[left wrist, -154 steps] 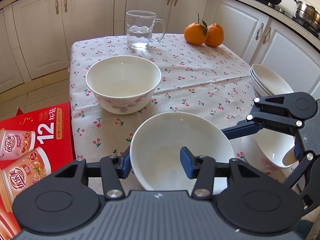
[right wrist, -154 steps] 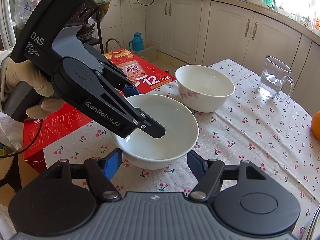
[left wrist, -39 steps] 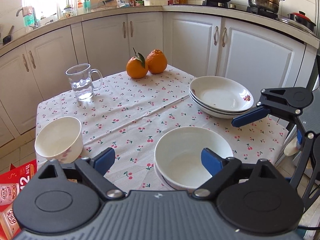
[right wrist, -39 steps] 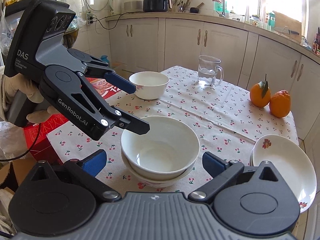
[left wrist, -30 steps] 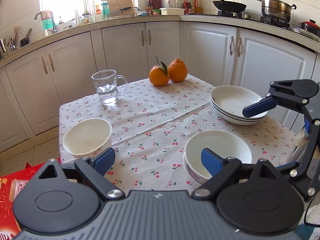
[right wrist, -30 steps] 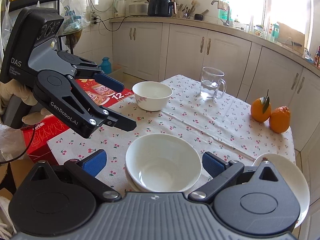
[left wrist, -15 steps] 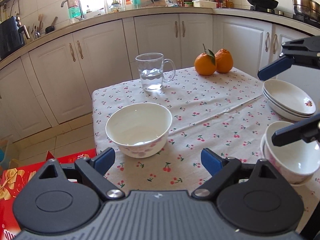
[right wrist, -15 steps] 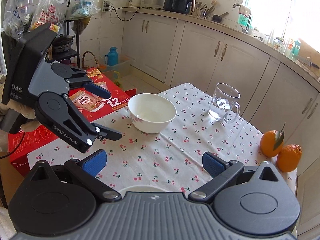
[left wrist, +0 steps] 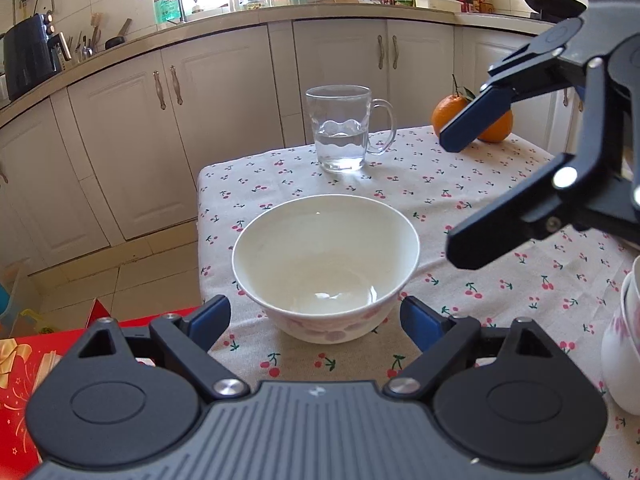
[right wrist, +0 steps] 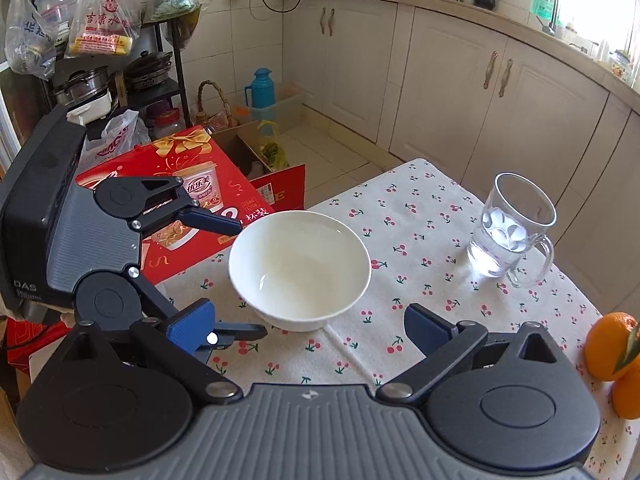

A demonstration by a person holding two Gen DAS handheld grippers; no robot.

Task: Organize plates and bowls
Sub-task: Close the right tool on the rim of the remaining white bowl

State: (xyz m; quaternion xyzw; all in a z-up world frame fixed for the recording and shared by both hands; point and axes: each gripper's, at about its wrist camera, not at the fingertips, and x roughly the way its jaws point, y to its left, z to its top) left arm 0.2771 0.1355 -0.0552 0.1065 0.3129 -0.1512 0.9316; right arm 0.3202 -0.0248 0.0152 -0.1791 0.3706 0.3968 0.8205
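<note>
A white bowl (left wrist: 326, 266) is sitting at the centre of the left wrist view, close to the near left corner of the cloth-covered surface (left wrist: 472, 208); the cloth's edge is running just left of the bowl, with floor and a red carton (left wrist: 24, 364) lying beyond it at lower left. Open cloth is stretching behind the bowl up to a glass mug (left wrist: 344, 128) and two oranges (left wrist: 450, 114) in the upper right. At the right frame edge, stacked bowls (left wrist: 624, 344) are partly showing. The left gripper (left wrist: 316, 316) is pointing level at the bowl, its fingers (left wrist: 210, 316) spread wide on either side of the bowl's base, holding nothing. The right gripper (right wrist: 306, 324) is angling down over the bowl (right wrist: 300, 270) from the opposite side, its fingers (right wrist: 426, 328) likewise spread wide and empty.
</note>
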